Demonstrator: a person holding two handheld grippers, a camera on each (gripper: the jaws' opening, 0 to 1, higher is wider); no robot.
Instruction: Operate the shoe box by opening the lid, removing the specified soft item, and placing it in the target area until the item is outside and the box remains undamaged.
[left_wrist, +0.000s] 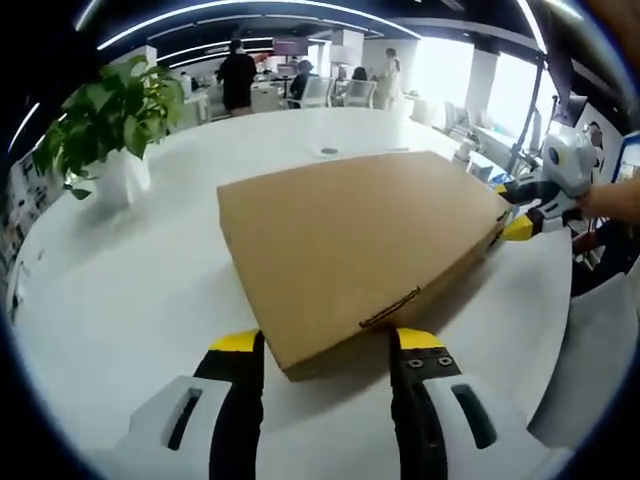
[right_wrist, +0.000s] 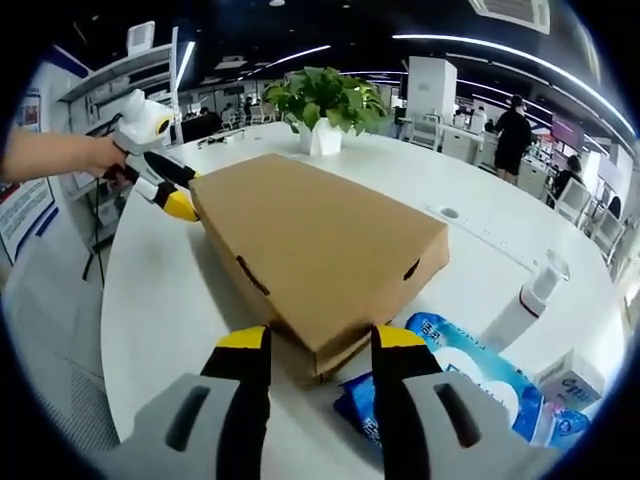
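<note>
A potted plant (right_wrist: 322, 108) stands on the white table (left_wrist: 120, 290). Well apart from the plant lie a blue wipes packet (right_wrist: 470, 380), a white bottle (right_wrist: 528, 300) and a small box (right_wrist: 575, 380).

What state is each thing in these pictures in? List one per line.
Box: lid shut, flat on the table.
Left gripper: open, jaws astride a box corner.
Right gripper: open, jaws astride the opposite corner.
Plant: upright in a white pot.
Blue packet: lying flat beside the box.
White bottle: upright.

Matt cardboard box (left_wrist: 350, 250), prob. smooth.
</note>
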